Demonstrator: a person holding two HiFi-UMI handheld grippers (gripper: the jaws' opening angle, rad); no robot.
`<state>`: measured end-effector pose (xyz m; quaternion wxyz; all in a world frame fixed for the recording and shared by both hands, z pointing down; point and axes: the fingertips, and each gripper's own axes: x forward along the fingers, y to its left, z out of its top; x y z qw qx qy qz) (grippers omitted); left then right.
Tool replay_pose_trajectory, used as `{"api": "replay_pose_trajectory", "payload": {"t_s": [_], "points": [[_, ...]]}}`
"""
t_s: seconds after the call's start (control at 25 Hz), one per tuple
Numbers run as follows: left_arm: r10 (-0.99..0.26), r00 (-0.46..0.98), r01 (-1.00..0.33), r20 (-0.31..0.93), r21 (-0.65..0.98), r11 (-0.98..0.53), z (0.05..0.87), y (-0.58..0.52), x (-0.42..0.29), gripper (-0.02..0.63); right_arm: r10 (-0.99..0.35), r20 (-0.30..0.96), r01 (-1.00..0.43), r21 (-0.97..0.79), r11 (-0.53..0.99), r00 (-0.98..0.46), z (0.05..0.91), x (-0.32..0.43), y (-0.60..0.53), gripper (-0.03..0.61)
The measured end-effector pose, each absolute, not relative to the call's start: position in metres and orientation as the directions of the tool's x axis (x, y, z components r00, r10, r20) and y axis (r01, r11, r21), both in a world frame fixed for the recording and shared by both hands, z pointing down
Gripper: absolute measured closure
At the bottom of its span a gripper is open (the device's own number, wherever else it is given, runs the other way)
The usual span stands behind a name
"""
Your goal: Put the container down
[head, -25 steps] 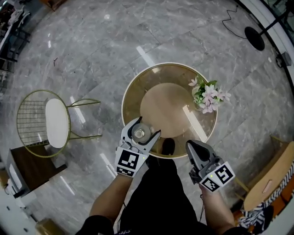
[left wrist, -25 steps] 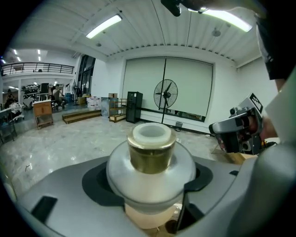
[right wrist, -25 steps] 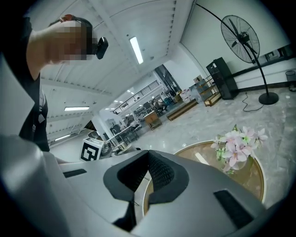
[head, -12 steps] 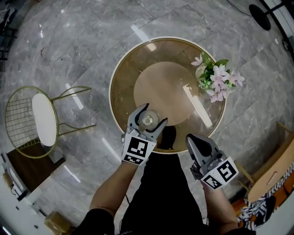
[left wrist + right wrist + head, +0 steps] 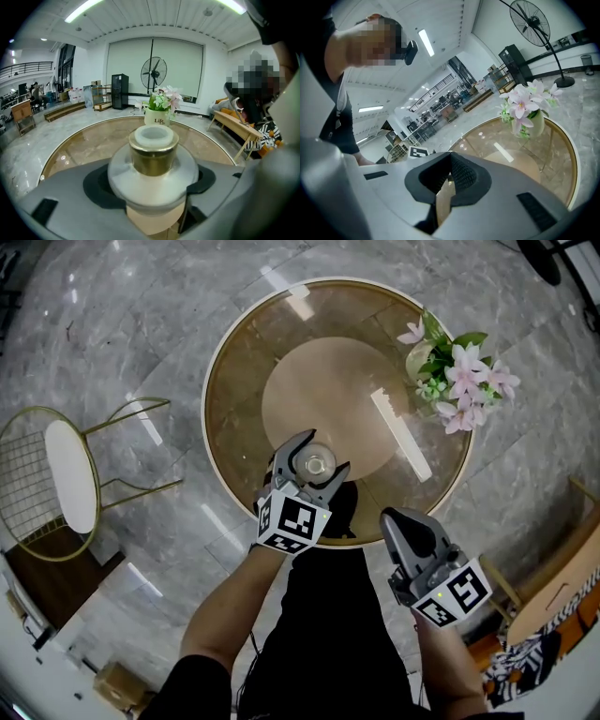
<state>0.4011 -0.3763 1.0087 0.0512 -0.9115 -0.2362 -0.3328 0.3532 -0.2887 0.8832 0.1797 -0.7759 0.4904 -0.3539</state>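
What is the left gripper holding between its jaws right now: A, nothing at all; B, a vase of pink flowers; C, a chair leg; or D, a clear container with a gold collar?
D: the left gripper view shows the left gripper clamped on a clear container with a gold collar and a white top.

This looks like a large open hall of an office or showroom. It has a polished marble floor [image 5: 122,324], a round glass table [image 5: 234,399], a tall standing fan [image 5: 153,73] and an upper balcony with a railing [image 5: 23,68].
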Motion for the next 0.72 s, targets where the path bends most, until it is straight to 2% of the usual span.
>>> {"api": "replay_pose_trajectory", "payload": {"t_s": [0.36,0.72], "points": [[0.432,0.618,0.557,0.657,0.023,-0.830,1.032,-0.353,0.408,0.267,-0.880,0.376,-0.612,-0.635,-0.472,0.289,0.890,0.346,-0.275,0.563],[0.453,0.583,0.584,0.675,0.040,-0.811,1.044,-0.347,0.402,0.267,-0.874,0.369,-0.608,-0.629,-0.485,0.315,0.882,0.346,-0.266,0.563]]}}
